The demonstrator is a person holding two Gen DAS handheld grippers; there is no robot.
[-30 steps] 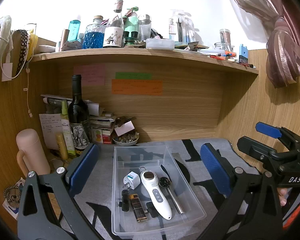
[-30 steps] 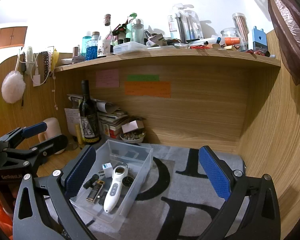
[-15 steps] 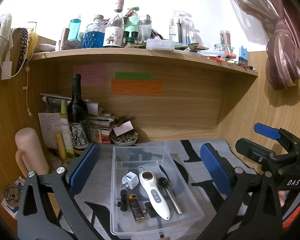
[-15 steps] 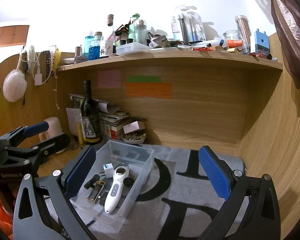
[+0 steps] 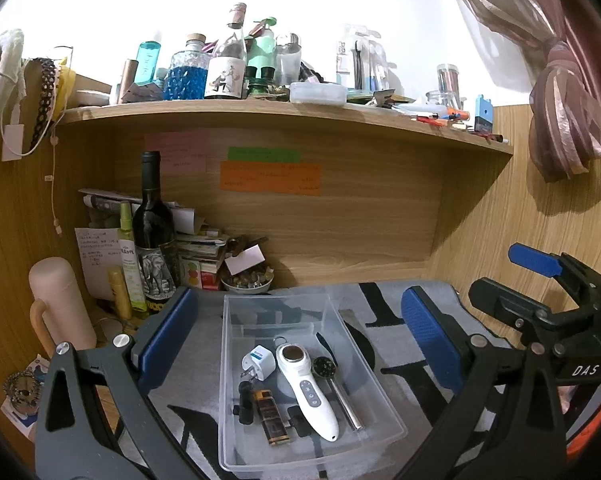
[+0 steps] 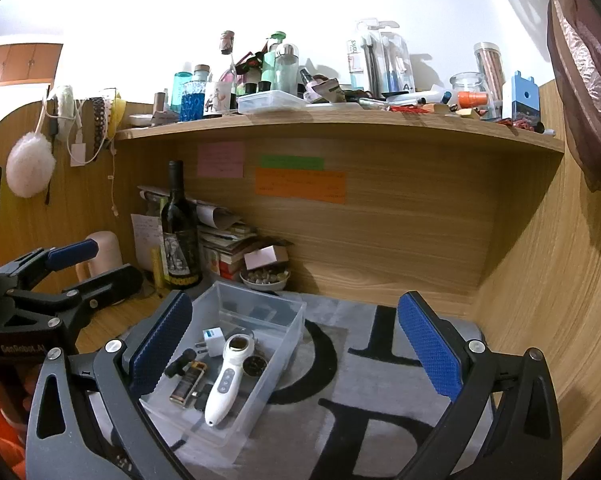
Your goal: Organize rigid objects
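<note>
White handheld device lies lengthwise in clear bin, head rearward; both grippers spread, empty.

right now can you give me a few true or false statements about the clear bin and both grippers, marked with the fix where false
1. The white handheld device lies inside the clear bin. True.
2. The left gripper is shut on the white plug adapter. False: its jaws are open and empty.
3. The wine bottle stands upright outside the bin. True.
4. The right gripper holds the bin's rim. False: its jaws are open and apart from it.
</note>
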